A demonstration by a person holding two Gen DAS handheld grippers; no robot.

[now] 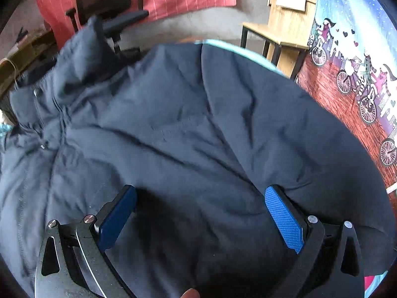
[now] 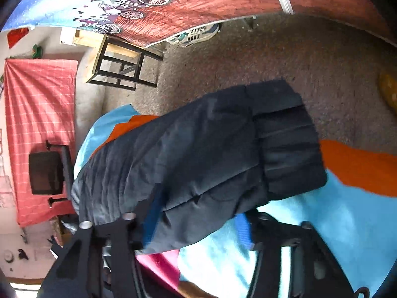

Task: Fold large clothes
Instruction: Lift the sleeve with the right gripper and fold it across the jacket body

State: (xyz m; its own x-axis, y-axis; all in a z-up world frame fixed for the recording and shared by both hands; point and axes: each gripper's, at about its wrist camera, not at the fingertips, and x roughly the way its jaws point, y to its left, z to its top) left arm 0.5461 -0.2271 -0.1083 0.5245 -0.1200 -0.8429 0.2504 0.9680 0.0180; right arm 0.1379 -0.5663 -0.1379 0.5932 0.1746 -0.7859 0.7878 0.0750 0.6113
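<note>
— Where's the big dark coat [image 1: 188,129]?

— Spread out puffy over a blue cover [image 2: 322,226] with orange patches. It hides most of it, and its collar points at the black chair [image 1: 104,2].

— And the left claw [image 1: 198,213]?

— Wide open, both blue pads [image 1: 285,221] apart, right over the coat with nothing between them.

— The right claw [image 2: 196,226]?

— It has the coat's sleeve [image 2: 223,149] between its fingers. The cuff end sticks out past the cover's edge, over the grey carpet [image 2: 273,57]. I cannot tell if it is squeezing the sleeve — the cloth hides it.
</note>
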